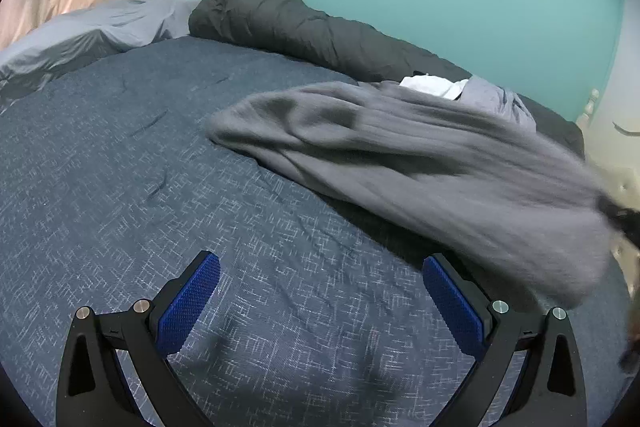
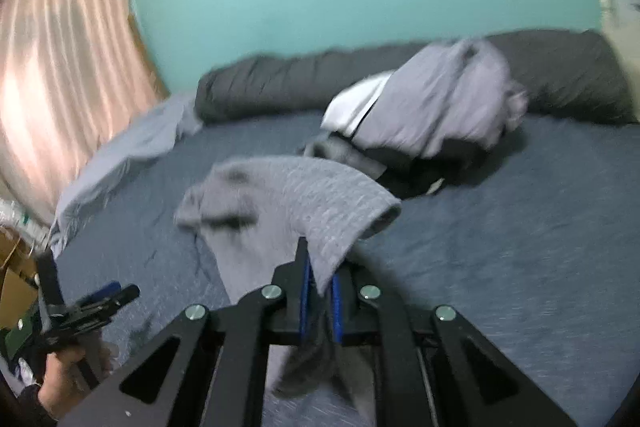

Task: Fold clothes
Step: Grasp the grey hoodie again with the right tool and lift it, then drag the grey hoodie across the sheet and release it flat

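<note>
Right gripper (image 2: 320, 283), clamped on the grey shirt (image 2: 296, 195) edge, should drag it flat toward 6 o'clock while the left gripper (image 1: 320, 291), spread apart and holding nothing, pins the far edge at 1 o'clock.

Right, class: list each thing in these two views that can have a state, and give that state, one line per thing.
Left claw: open, empty, above the bedspread.
Right claw: shut on the grey garment.
Grey garment: unfolded, one end lifted, the rest trailing on the bed.
Clothes pile: heaped, unfolded.
Dark duvet: rolled along the wall.
Curtain: drawn shut.
</note>
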Motion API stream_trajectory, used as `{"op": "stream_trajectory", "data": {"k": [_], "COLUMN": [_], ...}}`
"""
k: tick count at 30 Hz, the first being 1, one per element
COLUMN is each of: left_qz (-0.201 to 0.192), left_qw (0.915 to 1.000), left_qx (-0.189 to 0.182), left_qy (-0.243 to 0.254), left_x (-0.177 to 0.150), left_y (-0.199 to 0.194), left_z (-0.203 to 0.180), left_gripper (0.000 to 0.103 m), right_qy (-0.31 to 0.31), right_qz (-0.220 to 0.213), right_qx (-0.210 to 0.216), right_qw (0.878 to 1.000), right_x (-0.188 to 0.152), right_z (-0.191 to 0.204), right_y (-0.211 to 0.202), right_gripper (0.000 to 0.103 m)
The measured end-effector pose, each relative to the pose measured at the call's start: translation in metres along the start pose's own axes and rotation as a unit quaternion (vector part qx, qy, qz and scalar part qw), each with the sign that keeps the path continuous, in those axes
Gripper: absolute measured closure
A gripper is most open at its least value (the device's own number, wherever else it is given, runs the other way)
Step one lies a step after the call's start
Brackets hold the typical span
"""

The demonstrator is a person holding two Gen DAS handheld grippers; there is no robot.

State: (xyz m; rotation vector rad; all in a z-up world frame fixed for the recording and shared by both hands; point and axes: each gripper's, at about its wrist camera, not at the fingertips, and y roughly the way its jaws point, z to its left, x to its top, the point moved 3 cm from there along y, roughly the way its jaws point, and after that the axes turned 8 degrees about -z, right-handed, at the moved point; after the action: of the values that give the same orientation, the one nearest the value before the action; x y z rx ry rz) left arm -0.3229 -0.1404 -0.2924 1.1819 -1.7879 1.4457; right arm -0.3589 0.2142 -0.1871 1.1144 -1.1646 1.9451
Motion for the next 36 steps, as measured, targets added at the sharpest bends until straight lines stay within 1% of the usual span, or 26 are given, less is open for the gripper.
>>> {"op": "stream_trajectory", "data": {"k": [2,3,5,6,9,10,12,13,14,15,16,17,19,20,23,27,30,33,36], "left_qz": [-0.003,-0.003,-0.002,-0.001,0.001,0.002,0.003,0.004,0.006,0.009,0.01,0.01,0.011,0.011,0.014,0.017,0.019,0.021,0.021], "left_qw": [1.0,0.9999,0.9999,0.9999,0.9999,0.9998,0.9997,0.9996,0.9996,0.9996,0.9996,0.9996,0.9996,0.9996,0.9996,0.9995,0.9995,0.9994,0.9994], "left_qx": [0.002,0.005,0.005,0.004,0.003,0.004,0.007,0.008,0.008,0.007,0.008,0.008,0.009,0.009,0.01,0.011,0.011,0.012,0.012], "left_qy": [0.006,0.01,0.011,0.011,0.015,0.018,0.023,0.025,0.026,0.026,0.026,0.026,0.024,0.023,0.022,0.023,0.021,0.025,0.026], "left_x": [0.0,0.0,-0.001,-0.002,-0.003,-0.004,-0.006,-0.007,-0.008,-0.008,-0.009,-0.009,-0.01,-0.01,-0.012,-0.014,-0.016,-0.019,-0.019], "left_y": [-0.002,-0.003,-0.003,-0.003,-0.002,-0.002,-0.001,0.0,0.001,0.003,0.003,0.004,0.005,0.005,0.006,0.008,0.011,0.013,0.016], "left_z": [-0.001,-0.001,-0.003,-0.003,-0.005,-0.006,-0.007,-0.007,-0.007,-0.006,-0.006,-0.006,-0.005,-0.005,-0.004,-0.004,-0.002,-0.002,-0.001], "left_gripper": [0.0,0.0,0.0,0.0,0.0,0.0,0.0,0.0,0.0,0.0,0.0,0.0,0.0,0.0,0.0,0.0,0.0,0.0,0.0], "right_qy": [0.007,0.012,0.023,0.023,0.047,0.06,0.067,0.067,0.067,0.07,0.072,0.073,0.067,0.063,0.053,0.016,-0.017,-0.029,-0.027], "right_qz": [-0.01,-0.008,0.025,0.04,0.082,0.09,0.092,0.089,0.082,0.069,0.053,0.038,0.027,0.024,0.042,0.086,0.122,0.139,0.149], "right_qx": [-0.032,-0.047,-0.091,-0.107,-0.137,-0.14,-0.152,-0.164,-0.177,-0.181,-0.178,-0.175,-0.156,-0.146,-0.104,-0.046,-0.015,0.002,0.013], "right_qw": [0.999,0.999,0.995,0.993,0.986,0.984,0.982,0.98,0.978,0.979,0.98,0.981,0.985,0.987,0.992,0.995,0.992,0.99,0.988], "right_x": [0.001,-0.002,-0.023,-0.033,-0.061,-0.066,-0.07,-0.068,-0.063,-0.057,-0.05,-0.041,-0.03,-0.025,-0.023,-0.036,-0.05,-0.063,-0.072], "right_z": [-0.028,-0.041,-0.079,-0.091,-0.128,-0.136,-0.142,-0.143,-0.142,-0.143,-0.141,-0.137,-0.126,-0.121,-0.092,-0.036,0.006,0.032,0.053], "right_y": [-0.031,-0.04,-0.047,-0.047,-0.041,-0.039,-0.037,-0.036,-0.036,-0.038,-0.04,-0.042,-0.036,-0.033,-0.002,0.055,0.098,0.125,0.15], "right_gripper": [0.097,0.097,0.097,0.097,0.096,0.094,0.089,0.081,0.079,0.078,0.069,0.064,0.062,0.057,0.045,0.038,0.036,0.034,0.032]}}
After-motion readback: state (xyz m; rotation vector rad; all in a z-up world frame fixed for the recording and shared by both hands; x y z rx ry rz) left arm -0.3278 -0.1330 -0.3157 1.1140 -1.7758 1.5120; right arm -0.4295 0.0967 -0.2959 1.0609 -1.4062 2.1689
